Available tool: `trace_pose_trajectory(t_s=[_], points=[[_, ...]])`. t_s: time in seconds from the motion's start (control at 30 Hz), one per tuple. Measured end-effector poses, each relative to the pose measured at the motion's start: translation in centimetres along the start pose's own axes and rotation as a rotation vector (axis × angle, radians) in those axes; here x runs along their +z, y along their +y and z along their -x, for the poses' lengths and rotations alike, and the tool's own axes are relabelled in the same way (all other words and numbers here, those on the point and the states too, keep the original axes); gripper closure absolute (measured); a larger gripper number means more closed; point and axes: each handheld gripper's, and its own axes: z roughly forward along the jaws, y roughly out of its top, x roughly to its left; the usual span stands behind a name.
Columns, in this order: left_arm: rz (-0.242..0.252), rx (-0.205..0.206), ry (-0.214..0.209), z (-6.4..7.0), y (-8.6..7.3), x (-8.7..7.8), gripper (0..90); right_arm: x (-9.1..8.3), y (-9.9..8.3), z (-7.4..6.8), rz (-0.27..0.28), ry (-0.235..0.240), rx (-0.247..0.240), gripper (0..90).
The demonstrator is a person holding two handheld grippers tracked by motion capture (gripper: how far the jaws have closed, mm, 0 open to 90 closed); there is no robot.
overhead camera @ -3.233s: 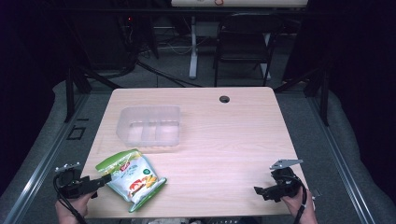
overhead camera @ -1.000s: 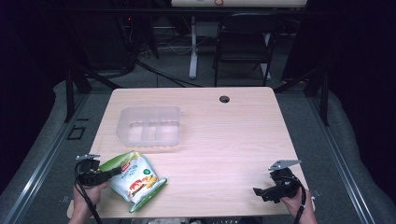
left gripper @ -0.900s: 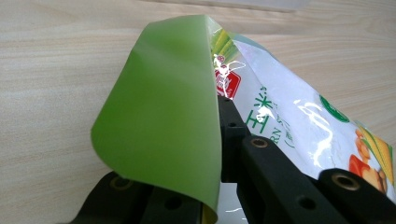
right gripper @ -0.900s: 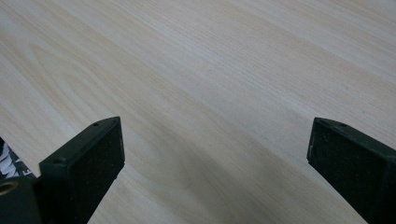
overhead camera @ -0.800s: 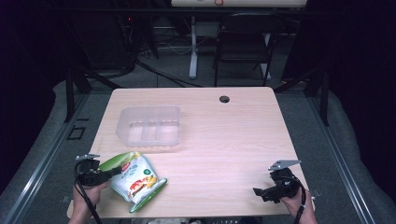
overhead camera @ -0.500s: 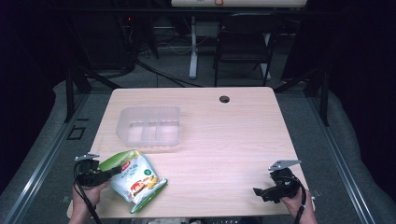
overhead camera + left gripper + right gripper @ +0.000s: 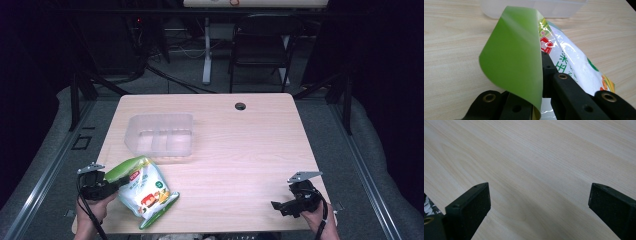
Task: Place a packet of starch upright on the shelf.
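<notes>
A green and white snack bag point(image 7: 142, 190) lies near the table's front left corner. My left gripper point(image 7: 116, 183) is shut on the bag's green top edge point(image 7: 516, 55), which curls up over the jaws while the printed body point(image 7: 576, 67) stretches away to the right. A clear plastic container point(image 7: 161, 137) with compartments stands just beyond the bag, its wall point(image 7: 536, 7) visible at the top of the left gripper view. My right gripper point(image 7: 281, 207) rests at the table's front right, open, with bare wood between its fingers point(image 7: 471, 207).
A round cable hole point(image 7: 240, 106) sits near the table's point(image 7: 240, 150) far edge. A chair point(image 7: 260, 45) and a desk leg stand on the floor behind the table. Metal rails run along both sides.
My left gripper moved right to the bag's top edge and shut on it, and the bag's upper end has lifted slightly. The right gripper has stayed put.
</notes>
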Motion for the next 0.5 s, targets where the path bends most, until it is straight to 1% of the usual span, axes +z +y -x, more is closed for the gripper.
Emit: trace_pose_trajectory(t_s=[0.2,0.23,0.33,0.4,0.5], points=[[0.012,0.013,0.005,0.37,0.11,-0.34,90.0,0.0,0.0,0.01,0.0,0.002,0.001,3.6],[0.024,0.011,0.005,0.44,0.1,-0.34,90.0,0.0,0.0,0.01,0.0,0.002,0.001,3.5],[0.02,0.016,0.002,0.5,0.21,-0.56,90.0,-0.01,0.0,0.01,0.0,0.002,0.001,3.6],[0.038,0.021,0.002,0.66,0.28,-0.76,90.0,0.0,0.0,0.0,0.0,0.001,0.0,3.6],[0.048,0.029,0.007,0.89,0.37,-0.98,90.0,0.0,0.0,0.0,-0.001,-0.003,-0.001,3.6]])
